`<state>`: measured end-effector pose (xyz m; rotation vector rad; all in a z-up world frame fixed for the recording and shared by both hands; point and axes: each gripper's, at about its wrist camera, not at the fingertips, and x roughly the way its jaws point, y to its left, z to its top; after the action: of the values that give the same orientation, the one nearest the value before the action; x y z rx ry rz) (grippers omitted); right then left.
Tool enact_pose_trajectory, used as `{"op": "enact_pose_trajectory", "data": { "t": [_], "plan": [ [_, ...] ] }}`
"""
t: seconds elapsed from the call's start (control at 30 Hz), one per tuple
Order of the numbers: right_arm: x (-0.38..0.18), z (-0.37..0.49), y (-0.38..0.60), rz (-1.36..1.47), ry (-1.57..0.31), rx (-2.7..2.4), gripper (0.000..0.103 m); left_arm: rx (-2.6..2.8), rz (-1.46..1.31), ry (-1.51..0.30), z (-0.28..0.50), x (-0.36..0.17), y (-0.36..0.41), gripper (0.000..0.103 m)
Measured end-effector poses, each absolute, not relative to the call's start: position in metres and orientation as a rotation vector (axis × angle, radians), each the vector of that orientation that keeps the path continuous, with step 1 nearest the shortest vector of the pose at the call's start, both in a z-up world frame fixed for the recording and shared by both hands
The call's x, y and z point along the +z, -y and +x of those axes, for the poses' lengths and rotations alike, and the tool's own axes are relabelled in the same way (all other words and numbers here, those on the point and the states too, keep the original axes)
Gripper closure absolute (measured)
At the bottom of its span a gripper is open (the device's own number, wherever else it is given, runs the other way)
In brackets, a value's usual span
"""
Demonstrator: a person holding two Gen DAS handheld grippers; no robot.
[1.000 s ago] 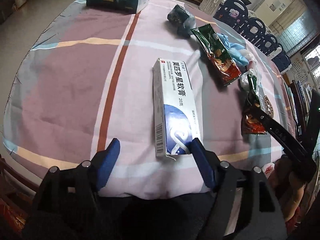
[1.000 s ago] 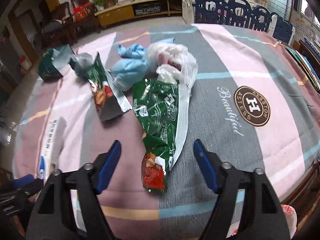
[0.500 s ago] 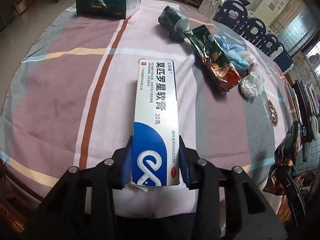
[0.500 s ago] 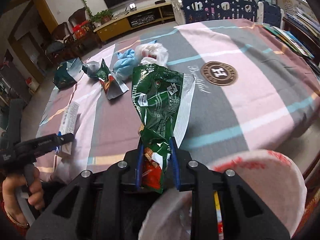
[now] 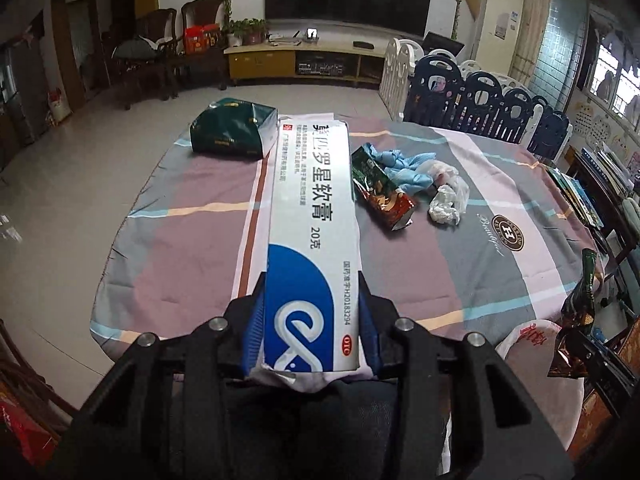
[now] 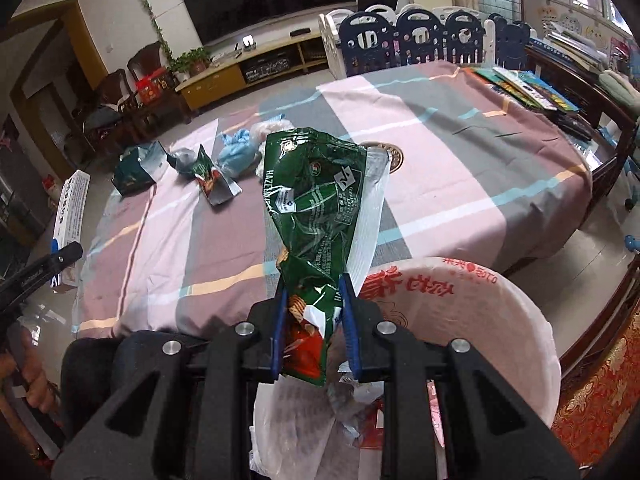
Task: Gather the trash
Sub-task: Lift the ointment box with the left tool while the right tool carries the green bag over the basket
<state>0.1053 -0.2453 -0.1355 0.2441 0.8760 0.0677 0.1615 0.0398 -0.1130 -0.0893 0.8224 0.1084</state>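
My left gripper (image 5: 311, 332) is shut on a long white and blue ointment box (image 5: 314, 240), held up off the table and pointing away; the box also shows in the right wrist view (image 6: 71, 216). My right gripper (image 6: 313, 330) is shut on a crumpled green snack wrapper (image 6: 320, 208), held above the pink plastic trash bag (image 6: 472, 320) at the table's near edge; the wrapper also shows in the left wrist view (image 5: 576, 316). On the striped tablecloth (image 5: 192, 240) lie another green snack wrapper (image 5: 382, 190), blue gloves (image 5: 408, 166) and a crumpled clear plastic bag (image 5: 446, 200).
A dark green paper bag (image 5: 234, 130) lies at the table's far left corner. Navy and white plastic fence panels (image 5: 480, 96) stand behind the table. Books (image 6: 520, 84) lie along its right side. A TV cabinet (image 5: 300, 62) and chairs stand at the back.
Both grippers went from open to shut: the left on the ointment box, the right on the green wrapper. Both have lifted their loads off the table; the right now hangs over the pink bag.
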Motion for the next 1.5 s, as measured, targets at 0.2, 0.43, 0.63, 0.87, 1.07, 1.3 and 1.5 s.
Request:
{"op": "enact_pose_trajectory", "data": {
  "t": [0.2,0.43,0.63,0.87,1.07,1.3,1.5],
  "plan": [
    [-0.101,0.088,0.237,0.234,-0.797,0.092,0.078,0.098,-0.064,-0.752,0.130,-0.085,-0.037,0.062],
    [-0.073,0.073,0.226,0.214,-0.738,0.128,0.078,0.081,-0.041,-0.715,0.105,-0.068,-0.029,0.062],
    [-0.068,0.069,0.228,0.217,-0.731,0.129,0.078,0.070,-0.036,-0.700,0.097,-0.062,-0.029,0.062],
    [-0.072,0.068,0.232,0.230,-0.739,0.124,0.078,0.057,-0.029,-0.709,0.099,-0.065,-0.028,0.062],
    [-0.074,0.067,0.232,0.234,-0.741,0.126,0.078,0.054,-0.026,-0.717,0.098,-0.067,-0.029,0.062],
    [-0.076,0.068,0.233,0.235,-0.745,0.129,0.078,0.051,-0.028,-0.723,0.099,-0.066,-0.030,0.062],
    [-0.078,0.068,0.232,0.234,-0.745,0.130,0.078,0.050,-0.024,-0.723,0.099,-0.067,-0.029,0.062]
  ]
}}
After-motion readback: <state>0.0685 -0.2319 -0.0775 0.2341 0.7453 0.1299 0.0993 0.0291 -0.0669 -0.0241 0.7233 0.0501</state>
